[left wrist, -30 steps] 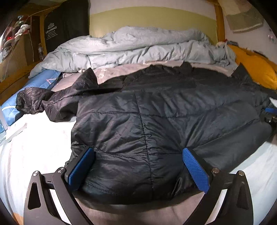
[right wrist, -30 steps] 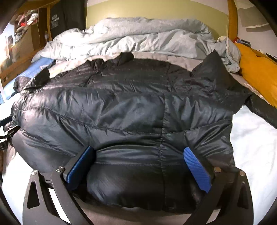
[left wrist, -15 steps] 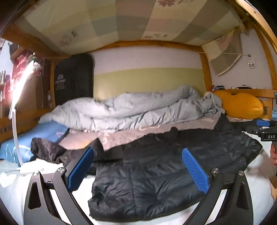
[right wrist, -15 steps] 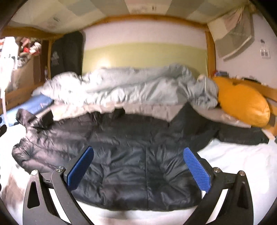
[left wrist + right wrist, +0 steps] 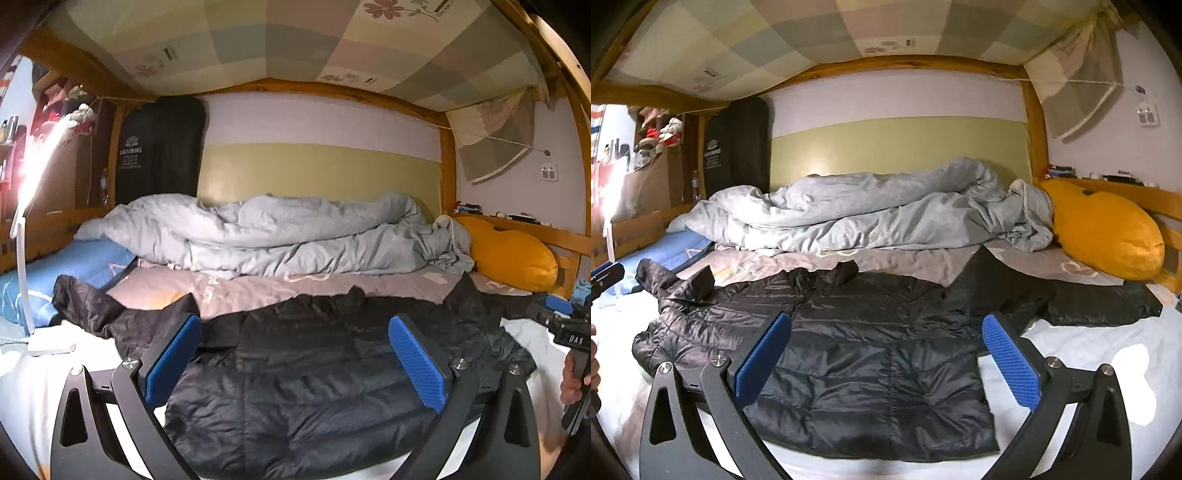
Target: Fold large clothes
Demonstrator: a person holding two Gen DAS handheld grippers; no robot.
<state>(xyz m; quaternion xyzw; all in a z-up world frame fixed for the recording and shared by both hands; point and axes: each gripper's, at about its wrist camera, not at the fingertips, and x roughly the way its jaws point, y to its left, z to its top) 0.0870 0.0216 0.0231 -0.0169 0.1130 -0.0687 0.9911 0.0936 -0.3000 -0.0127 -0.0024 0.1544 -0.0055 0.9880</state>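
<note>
Black jacket [image 5: 857, 354] spread flat on the white bed [image 5: 1108, 354], sleeves out to either side. Left gripper [image 5: 293, 354] and right gripper [image 5: 886, 350] both wide apart, holding nothing, raised above the hem. Behind the jacket: a crumpled grey duvet [image 5: 266, 236] across the bed, an orange pillow [image 5: 1108, 232] at right, a blue pillow [image 5: 74, 266] and a lit white lamp [image 5: 26, 258] at left.
</note>
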